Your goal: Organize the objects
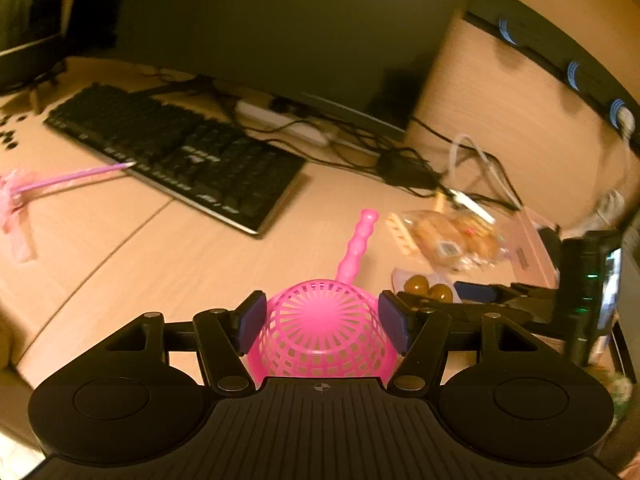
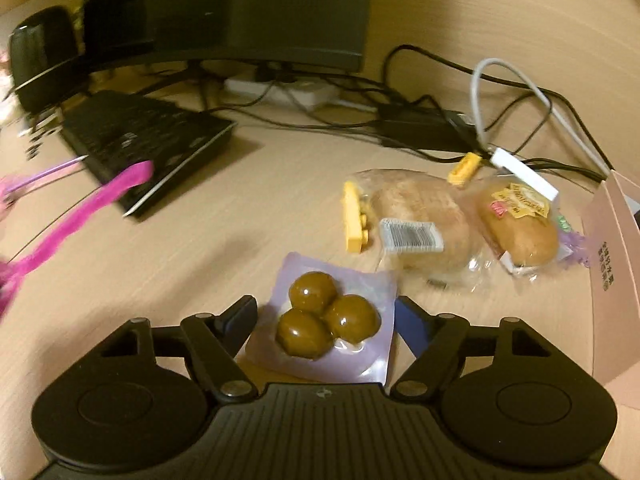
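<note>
Pink plastic mesh scoop [image 1: 320, 332] clamped in left tongs [image 1: 322, 320], off the desk [image 1: 160, 264]. Right tongs [image 2: 326, 324] open around purple pouch of three brown balls [image 2: 324, 320]. Wrapped buns [image 2: 424, 228] near right edge unsorted; mostly undone.

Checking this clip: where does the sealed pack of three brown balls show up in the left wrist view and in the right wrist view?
Left wrist view: the pack of three brown balls lies low and right of centre, just beyond the left gripper's right finger, partly hidden.
Right wrist view: the pack lies low at centre, between the right gripper's fingers.
Shared landmark: the black keyboard, up and left of the pack in both.
</note>
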The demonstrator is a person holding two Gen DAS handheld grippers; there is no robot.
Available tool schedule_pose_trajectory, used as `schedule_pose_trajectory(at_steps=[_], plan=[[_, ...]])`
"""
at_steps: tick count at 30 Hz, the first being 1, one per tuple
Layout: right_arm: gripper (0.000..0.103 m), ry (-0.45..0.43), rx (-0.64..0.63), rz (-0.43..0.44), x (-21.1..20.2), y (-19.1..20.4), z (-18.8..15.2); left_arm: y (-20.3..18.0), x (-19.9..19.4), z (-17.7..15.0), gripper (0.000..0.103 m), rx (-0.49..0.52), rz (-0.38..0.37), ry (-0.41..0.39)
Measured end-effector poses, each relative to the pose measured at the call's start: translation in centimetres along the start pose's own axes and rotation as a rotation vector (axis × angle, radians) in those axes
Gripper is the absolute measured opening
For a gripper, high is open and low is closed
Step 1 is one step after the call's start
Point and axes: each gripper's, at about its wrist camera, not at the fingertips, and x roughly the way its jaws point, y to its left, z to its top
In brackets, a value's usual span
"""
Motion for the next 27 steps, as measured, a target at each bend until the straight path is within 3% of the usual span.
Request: schedule_pose_trajectory(at_steps=[7, 13, 17, 23, 27], plan=[[0.075, -0.024, 0.033, -0.007, -9.0, -3.8, -2.8, -5.1, 0.3, -1.4, 0.067, 0.166, -0.202, 0.041], [0.075, -0.015, 0.129, -0.185, -15.3, -9.0, -6.7, -11.8, 2.5, -2.9, 0.067, 0.311, -0.385, 0.137], [0.075, 0.008, 0.222, -0.309, -18.8, -12.7, -9.0, -16.3, 3.3, -3.2, 0.067, 0.357, -0.464, 0.211], [0.075, 0.004, 0.326, -0.405, -22.2, -16.5, -11.9, -21.1, 4.8, -3.0, 0.067, 0.449, -0.515, 0.206], [0.075, 0.018, 0.398, -0.397, -22.8, -17.6, -13.4, -22.9, 5.2, -3.6, 0.067, 0.503, -0.553, 0.219]])
